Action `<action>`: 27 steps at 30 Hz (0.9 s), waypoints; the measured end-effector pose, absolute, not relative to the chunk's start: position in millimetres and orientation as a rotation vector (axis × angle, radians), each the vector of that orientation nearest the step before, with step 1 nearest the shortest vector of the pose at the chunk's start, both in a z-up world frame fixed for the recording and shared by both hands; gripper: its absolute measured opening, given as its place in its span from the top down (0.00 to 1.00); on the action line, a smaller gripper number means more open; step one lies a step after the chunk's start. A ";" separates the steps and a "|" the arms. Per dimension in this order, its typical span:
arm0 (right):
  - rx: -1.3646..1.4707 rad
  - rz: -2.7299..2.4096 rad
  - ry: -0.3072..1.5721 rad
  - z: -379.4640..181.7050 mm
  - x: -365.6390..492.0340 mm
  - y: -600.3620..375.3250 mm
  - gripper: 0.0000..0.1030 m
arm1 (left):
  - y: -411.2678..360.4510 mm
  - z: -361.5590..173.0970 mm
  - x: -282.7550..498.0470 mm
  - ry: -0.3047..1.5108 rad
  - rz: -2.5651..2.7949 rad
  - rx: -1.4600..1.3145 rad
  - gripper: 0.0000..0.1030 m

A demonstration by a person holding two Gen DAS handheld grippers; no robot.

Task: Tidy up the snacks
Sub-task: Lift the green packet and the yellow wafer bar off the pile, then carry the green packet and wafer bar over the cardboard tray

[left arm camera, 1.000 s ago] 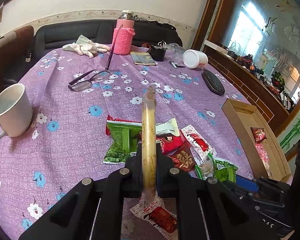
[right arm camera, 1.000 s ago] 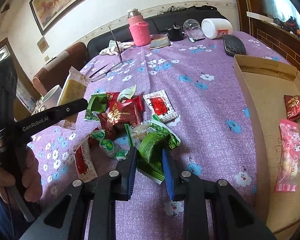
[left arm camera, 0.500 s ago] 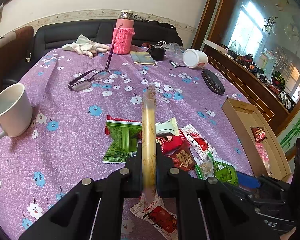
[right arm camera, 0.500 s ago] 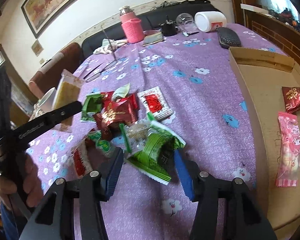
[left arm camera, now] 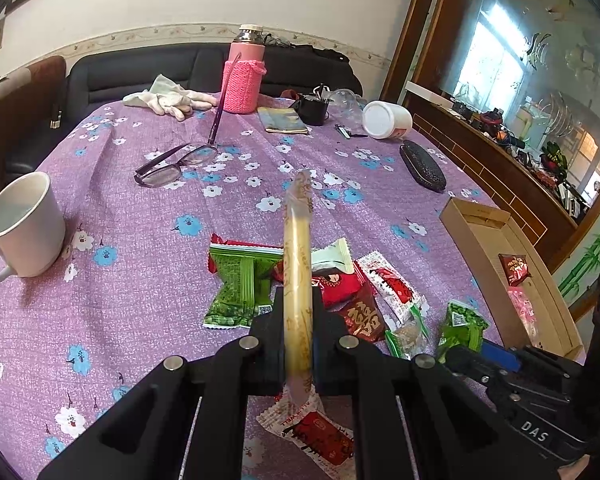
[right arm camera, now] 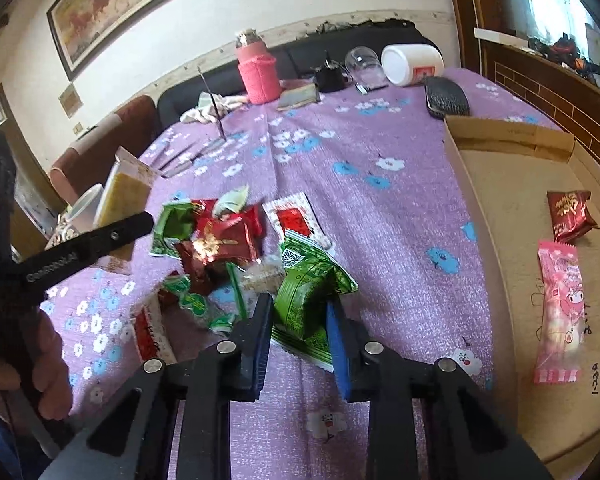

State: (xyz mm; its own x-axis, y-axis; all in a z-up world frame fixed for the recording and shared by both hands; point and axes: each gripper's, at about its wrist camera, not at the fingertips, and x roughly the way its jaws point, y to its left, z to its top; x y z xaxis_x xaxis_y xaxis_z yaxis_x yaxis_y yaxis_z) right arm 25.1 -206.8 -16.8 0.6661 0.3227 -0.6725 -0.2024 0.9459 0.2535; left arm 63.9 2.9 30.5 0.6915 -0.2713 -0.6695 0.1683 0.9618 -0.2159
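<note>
While you hold both grippers over the purple floral tablecloth (left arm camera: 140, 264), the biggest thing is the cardboard box (right arm camera: 496, 208) at the table's right edge, w/ a dark red packet (right arm camera: 571, 216) and a pink packet (right arm camera: 559, 316) lying inside, apart from each other. Mid-table sits the snack pile (left arm camera: 340, 292): green, red and white wrappers, some overlapping. Far side has a pink thermos (left arm camera: 246, 76), white mug (left arm camera: 22, 226) at left, glasses (left arm camera: 176, 162), white jar (left arm camera: 388, 119) on its side.

Your right gripper (right arm camera: 300, 328) jaws have just been closing; blue pads now press both sides of a green snack packet (right arm camera: 308, 288), which looks lifted slightly at the pile's near edge, beside the box. Your left gripper (left arm camera: 298, 316) is clamped narrow on a yellow wafer packet (left arm camera: 298, 256), held upright, edge-on, above the pile. Left hand (right arm camera: 48, 364) visible in right wrist view.
</note>
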 end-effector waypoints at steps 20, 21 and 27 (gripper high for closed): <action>0.193 0.322 0.694 0.5 13.7 -210.6 0.72 | -16.6 37.0 53.6 0.742 -0.320 -0.115 0.92; 0.198 0.320 0.689 2.6 12.1 -211.9 0.72 | -18.7 37.8 51.9 0.737 -0.329 -0.111 0.92; 0.213 0.318 0.650 17.2 -5.0 -221.5 0.72 | -32.5 41.4 44.8 0.736 -0.389 -0.116 0.92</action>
